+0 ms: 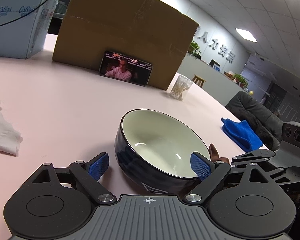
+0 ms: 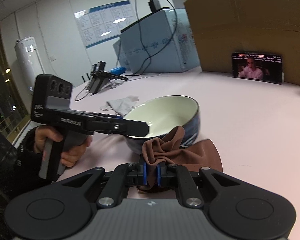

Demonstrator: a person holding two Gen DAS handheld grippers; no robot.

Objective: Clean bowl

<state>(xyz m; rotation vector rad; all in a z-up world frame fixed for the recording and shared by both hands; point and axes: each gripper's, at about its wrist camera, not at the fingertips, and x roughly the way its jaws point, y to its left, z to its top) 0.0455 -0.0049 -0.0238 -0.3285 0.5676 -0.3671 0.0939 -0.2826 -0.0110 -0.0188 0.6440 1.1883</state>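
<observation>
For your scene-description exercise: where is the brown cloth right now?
In the right wrist view the brown cloth is pinched in the shut right hand-held gripper, bunched against the near outer wall of the tilted bowl on the pink table.

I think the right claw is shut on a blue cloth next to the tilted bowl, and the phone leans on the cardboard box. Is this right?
Not quite: the cloth in the right claw is brown, as the right wrist view shows. A blue cloth lies apart on the table. The rest holds: the bowl is tilted, and the phone leans on the cardboard box.
</observation>
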